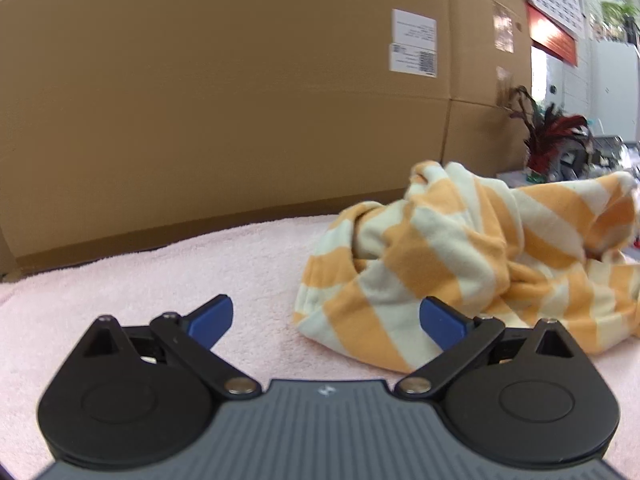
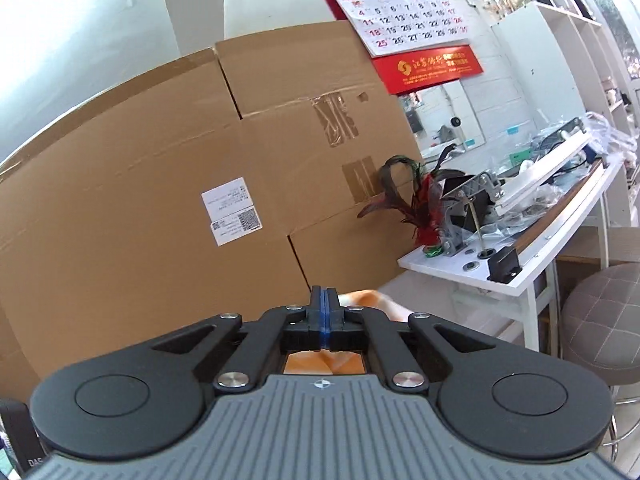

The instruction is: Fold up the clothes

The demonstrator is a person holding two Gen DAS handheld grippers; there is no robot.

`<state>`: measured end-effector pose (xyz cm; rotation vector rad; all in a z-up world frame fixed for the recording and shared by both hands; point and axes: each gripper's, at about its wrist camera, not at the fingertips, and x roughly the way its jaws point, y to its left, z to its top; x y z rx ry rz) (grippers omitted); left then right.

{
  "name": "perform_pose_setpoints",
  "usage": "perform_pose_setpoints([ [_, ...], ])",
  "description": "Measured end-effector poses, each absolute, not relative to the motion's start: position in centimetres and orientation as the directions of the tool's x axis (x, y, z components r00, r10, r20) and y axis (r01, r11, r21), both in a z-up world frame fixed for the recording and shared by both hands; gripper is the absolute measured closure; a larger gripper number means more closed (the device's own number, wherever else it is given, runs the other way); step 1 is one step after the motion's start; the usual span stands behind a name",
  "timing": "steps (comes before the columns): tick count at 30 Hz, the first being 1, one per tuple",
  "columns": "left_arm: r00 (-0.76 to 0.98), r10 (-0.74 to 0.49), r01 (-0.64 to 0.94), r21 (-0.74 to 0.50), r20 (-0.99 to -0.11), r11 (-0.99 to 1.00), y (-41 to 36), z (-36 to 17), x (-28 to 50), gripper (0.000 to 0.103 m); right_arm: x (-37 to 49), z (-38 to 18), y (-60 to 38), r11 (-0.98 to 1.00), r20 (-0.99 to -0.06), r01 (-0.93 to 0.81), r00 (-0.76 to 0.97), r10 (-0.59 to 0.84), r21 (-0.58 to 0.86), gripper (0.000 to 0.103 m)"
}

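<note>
An orange and cream striped garment (image 1: 460,248) lies crumpled on a pink towel (image 1: 160,280), to the right in the left wrist view. My left gripper (image 1: 326,306) hovers low over the towel with its blue fingers wide apart, the right finger (image 1: 442,322) at the garment's near edge and nothing between them. The garment's far right end is lifted. In the right wrist view my right gripper (image 2: 325,292) has its pads pressed together, with striped fabric (image 2: 362,299) showing just behind and under the fingers. The pinch point itself is hidden.
Large cardboard boxes (image 1: 240,100) (image 2: 160,200) stand as a wall right behind the towel. To the right stand a white table (image 2: 500,276) cluttered with hardware, a red feather ornament (image 2: 424,216) and a padded stool (image 2: 604,320). A wall calendar (image 2: 400,8) hangs above.
</note>
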<state>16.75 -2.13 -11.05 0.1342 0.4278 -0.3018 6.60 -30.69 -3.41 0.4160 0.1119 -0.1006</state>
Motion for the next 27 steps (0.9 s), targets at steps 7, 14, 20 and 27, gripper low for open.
perform_pose_setpoints([
  [7,0.837,-0.29,0.388,0.132,-0.464,0.912,-3.7,-11.2,14.1,0.002,8.2,-5.8,-27.4,0.97,-0.331,-0.02,0.938,0.101,0.241,0.05],
  [14,0.844,-0.266,0.395,0.205,-0.466,0.895,-4.5,-11.4,11.6,0.002,8.9,-9.9,-20.9,0.973,-0.463,-0.178,0.881,0.092,-0.145,0.034],
  [20,0.88,-0.198,0.372,0.368,-0.432,0.852,-5.9,-10.4,13.1,0.015,10.1,-10.9,-22.0,0.983,-0.466,-0.097,0.885,0.014,-0.154,0.101],
  [27,0.781,-0.365,0.548,0.276,-0.507,0.79,-5.7,-9.6,18.2,0.034,9.7,-9.5,-26.8,0.997,-0.385,0.061,0.922,-0.037,0.052,0.103],
])
